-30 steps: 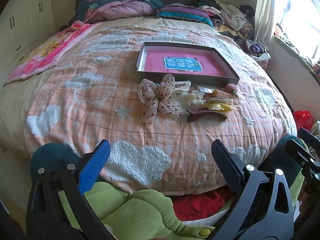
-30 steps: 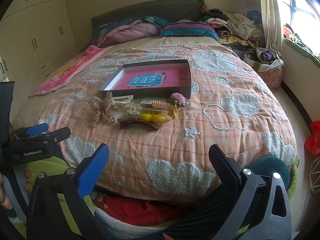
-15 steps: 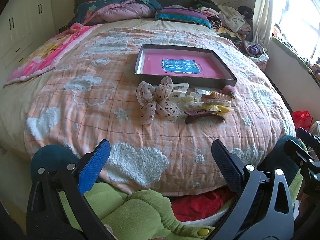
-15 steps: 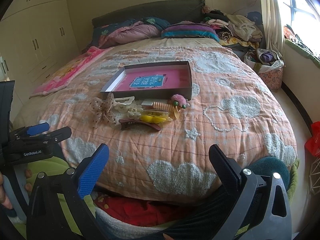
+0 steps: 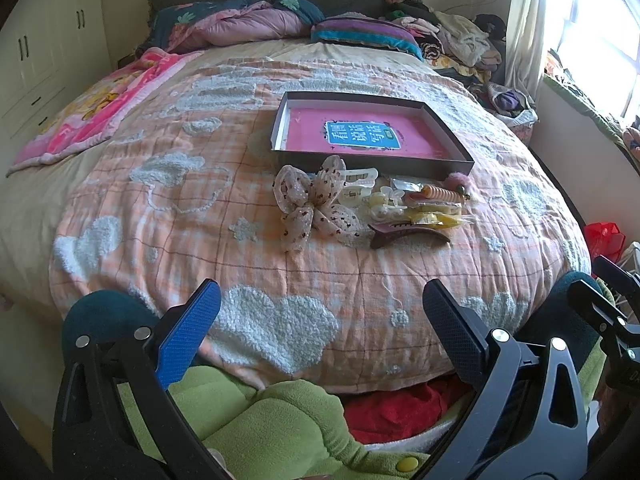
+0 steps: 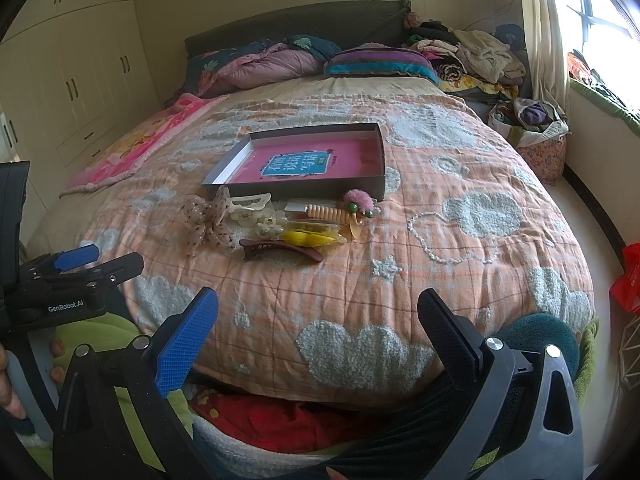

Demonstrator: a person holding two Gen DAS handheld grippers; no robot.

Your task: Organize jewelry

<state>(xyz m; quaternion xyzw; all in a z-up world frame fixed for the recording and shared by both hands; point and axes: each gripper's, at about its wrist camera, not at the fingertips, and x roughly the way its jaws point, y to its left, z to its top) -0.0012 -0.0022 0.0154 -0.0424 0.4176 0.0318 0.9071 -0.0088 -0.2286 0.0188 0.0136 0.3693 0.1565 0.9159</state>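
A shallow dark box (image 5: 448, 168) (image 6: 240, 160) with a pink printed bottom lies mid-bed. In front of it sits a pile of hair accessories: a dotted sheer bow (image 5: 312, 204) (image 6: 206, 220), a white claw clip (image 5: 360, 178) (image 6: 248, 202), a maroon clip (image 5: 408, 234) (image 6: 280, 250), yellow pieces (image 5: 436, 216) (image 6: 308, 237), a ribbed orange clip (image 5: 442, 193) (image 6: 326, 213) and a pink pompom (image 5: 456, 179) (image 6: 358, 199). My left gripper (image 5: 320, 308) and right gripper (image 6: 316, 312) both hover open and empty at the bed's foot, well short of the pile.
An orange checked quilt (image 5: 200, 216) covers the bed, with pillows (image 5: 256, 24) at the head and a pink blanket (image 5: 100, 112) to the left. Clothes (image 6: 472, 56) are heaped at the right by the window. A green plush (image 5: 272, 420) and red fabric (image 5: 392, 408) lie below the grippers.
Both views have drifted slightly; the pile and box sit a little lower and nearer in frame. Both grippers stay open and nothing on the bed has moved.
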